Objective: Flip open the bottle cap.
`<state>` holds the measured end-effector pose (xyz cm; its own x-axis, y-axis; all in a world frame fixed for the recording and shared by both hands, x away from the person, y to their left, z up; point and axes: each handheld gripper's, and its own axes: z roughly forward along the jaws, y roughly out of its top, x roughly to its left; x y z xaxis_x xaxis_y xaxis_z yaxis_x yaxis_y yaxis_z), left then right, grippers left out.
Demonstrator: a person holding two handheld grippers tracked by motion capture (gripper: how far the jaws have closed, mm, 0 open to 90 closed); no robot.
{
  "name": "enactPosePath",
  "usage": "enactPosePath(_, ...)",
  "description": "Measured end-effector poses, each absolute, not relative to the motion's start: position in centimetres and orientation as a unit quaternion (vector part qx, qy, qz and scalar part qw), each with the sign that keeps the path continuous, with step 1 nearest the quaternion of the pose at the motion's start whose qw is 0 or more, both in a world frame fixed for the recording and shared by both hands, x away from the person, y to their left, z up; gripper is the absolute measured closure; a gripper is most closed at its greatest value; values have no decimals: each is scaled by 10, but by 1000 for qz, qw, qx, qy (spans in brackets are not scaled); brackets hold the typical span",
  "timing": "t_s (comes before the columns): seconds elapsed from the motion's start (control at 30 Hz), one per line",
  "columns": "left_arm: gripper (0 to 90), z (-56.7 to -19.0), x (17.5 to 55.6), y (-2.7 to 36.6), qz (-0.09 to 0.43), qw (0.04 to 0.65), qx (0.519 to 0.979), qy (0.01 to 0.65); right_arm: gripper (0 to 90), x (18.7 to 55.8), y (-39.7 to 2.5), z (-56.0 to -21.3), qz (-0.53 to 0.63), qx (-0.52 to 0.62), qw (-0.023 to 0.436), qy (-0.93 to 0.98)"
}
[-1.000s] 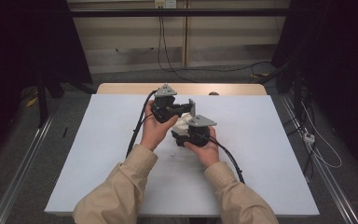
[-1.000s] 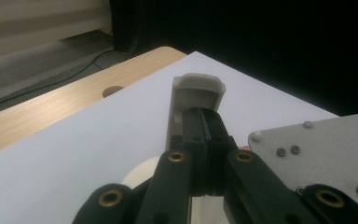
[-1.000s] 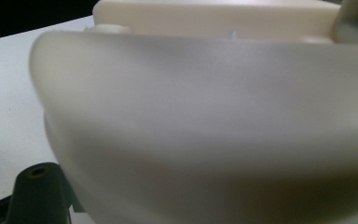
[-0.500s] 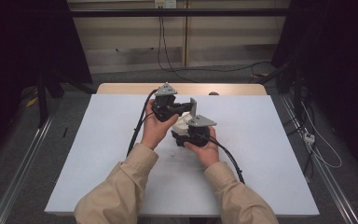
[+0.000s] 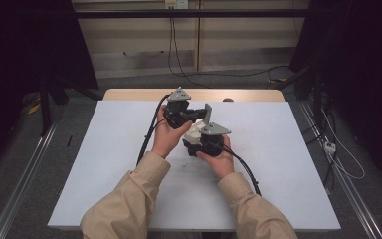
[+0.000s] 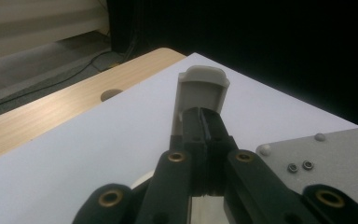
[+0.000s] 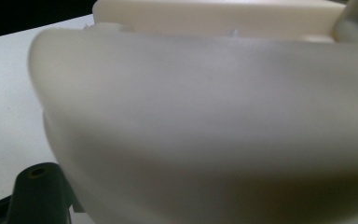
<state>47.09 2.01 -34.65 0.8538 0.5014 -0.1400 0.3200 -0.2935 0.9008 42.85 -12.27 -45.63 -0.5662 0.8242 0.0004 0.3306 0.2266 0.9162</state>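
The off-white plastic piece [image 5: 194,132], held above mid-table between both grippers, looks light, stiff and slick (probably hollow), so it's pinched by the left gripper [image 6: 205,128] at its thin tab, while the right gripper's [image 5: 204,144] grip can't be made out.

The high view looks forward and down from above the person's side onto the white rectangular table [image 5: 288,164], far enough to take in its whole top and the grey floor around it. The left gripper view looks along its black jaws, close over a cream plastic part [image 6: 202,88], toward the table's wooden far edge [image 6: 51,112]. The right gripper view sits almost against the same cream part [image 7: 205,121], blurred by nearness. All three share the white tabletop.
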Motion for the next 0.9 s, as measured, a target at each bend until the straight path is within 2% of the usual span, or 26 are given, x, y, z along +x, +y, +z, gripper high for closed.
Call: enactPosePath(0.9, 900, -349, 478, 13, 73, 536, 802, 254, 185, 429, -123, -456, 484, 389, 255, 742)
